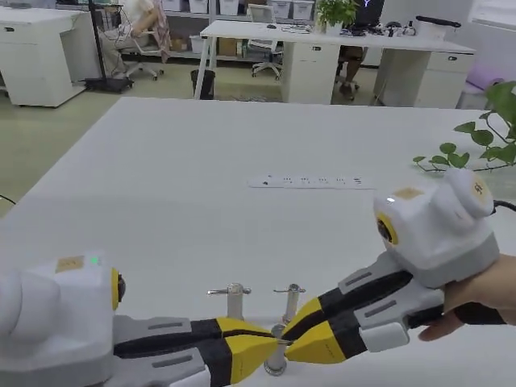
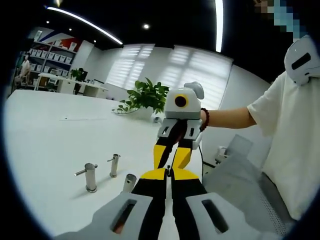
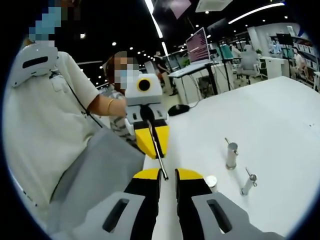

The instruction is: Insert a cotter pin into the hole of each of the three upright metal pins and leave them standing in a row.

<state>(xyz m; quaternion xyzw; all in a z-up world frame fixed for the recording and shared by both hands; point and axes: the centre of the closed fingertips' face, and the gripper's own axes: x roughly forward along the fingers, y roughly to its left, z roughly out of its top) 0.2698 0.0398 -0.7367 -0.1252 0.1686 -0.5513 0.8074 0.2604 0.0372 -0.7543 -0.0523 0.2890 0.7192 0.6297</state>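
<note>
Two of the three upright metal pins, one point(image 1: 235, 300) left of centre and one point(image 1: 292, 303) just right of it low in the head view, carry a cotter pin crosswise near the top. The third upright pin point(image 1: 276, 360) stands bare at the bottom centre, in front of that pair on the white table point(image 1: 242, 161). The grippers meet nose to nose right above it. The left gripper point(image 2: 170, 175) comes in from the lower left with its jaws closed on the loose cotter pin point(image 3: 157, 150). In the right gripper view that wire runs down from the left gripper's yellow tips toward the camera. The right gripper point(image 3: 167, 176) has its jaws a little apart, with the wire's free end lying in the gap, and they do not look to be pinching it. This reads as a handover or a re-grip before threading, with one insertion left to do. The weak spot is the exchange: if one side lets go before the other bites, the thin wire may drop or swing askew. Both sets of jaws also hang very near the bare pin's head, so a small dip or sideways nudge could topple it, perhaps into its neighbours just behind. A wire held crooked would likely miss the hole or push the pin over.
</note>
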